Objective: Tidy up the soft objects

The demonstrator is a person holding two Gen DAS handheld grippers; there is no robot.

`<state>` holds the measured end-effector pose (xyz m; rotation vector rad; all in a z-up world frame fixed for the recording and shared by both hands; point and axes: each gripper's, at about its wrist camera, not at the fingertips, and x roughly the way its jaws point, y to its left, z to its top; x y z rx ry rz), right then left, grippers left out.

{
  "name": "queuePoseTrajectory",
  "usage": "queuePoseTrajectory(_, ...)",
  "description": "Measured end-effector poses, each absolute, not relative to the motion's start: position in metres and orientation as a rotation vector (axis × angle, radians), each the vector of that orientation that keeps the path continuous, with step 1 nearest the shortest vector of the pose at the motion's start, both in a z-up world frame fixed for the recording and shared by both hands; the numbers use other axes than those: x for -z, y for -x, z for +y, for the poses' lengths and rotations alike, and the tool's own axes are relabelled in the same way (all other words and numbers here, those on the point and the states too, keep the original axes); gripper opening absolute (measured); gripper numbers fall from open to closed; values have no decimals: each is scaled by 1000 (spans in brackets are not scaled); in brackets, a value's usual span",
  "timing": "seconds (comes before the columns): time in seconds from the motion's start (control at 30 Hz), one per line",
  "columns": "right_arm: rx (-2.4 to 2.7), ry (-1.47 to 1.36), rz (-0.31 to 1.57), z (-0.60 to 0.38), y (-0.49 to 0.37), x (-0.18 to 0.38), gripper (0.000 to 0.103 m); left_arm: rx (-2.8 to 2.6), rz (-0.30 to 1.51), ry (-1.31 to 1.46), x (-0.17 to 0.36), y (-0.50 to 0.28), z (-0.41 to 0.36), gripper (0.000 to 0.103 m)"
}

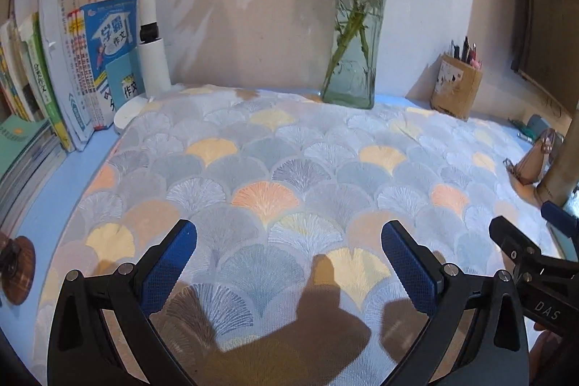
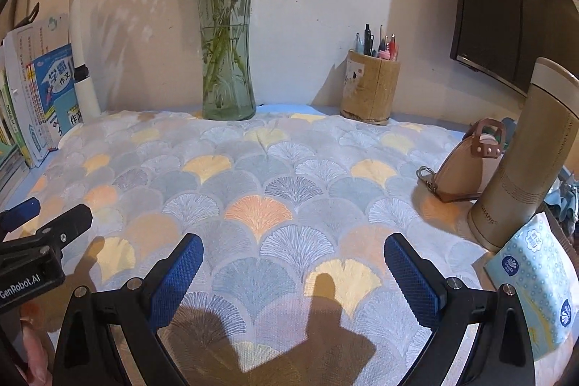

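Holding green stems with small flowers, a glass vase (image 2: 228, 35) stands at the back of the worktop (image 1: 54, 201) against the wall, its base touching the far edge of the cloth (image 2: 253, 176). Just right of it a brown pen holder (image 2: 371, 87) is filled with pens and pencils. The cloth, printed with fan-shaped leaves in grey, yellow and orange, lies spread flat over most of the blue worktop. Books (image 1: 87, 60) stand at the left edge; one blue cover reads "学霸 作文", and a white lamp (image 1: 152, 38) stands beside them. On the right sit a tan pouch (image 2: 466, 165), a beige flask (image 2: 524, 154) with small lettering too fine to read, and a blue tissue pack (image 2: 539, 288) leaning at the flask's foot. The left gripper (image 1: 287, 263) hovers over the near part of the cloth with its blue fingers (image 1: 170, 270) wide apart and nothing between them. The right gripper (image 2: 293, 270) does the same, fingers wide and empty. In the right view the left gripper's body reads "GenRobot.AI"; in the left view the right one shows "DAS".
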<state>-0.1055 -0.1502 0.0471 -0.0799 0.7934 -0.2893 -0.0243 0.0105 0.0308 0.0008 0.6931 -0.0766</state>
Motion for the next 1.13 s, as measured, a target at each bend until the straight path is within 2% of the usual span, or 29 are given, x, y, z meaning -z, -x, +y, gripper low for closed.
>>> queuePoseTrajectory(1.13, 293, 53, 854, -155, 109, -42, 100, 116, 670, 46, -34, 29, 20, 102)
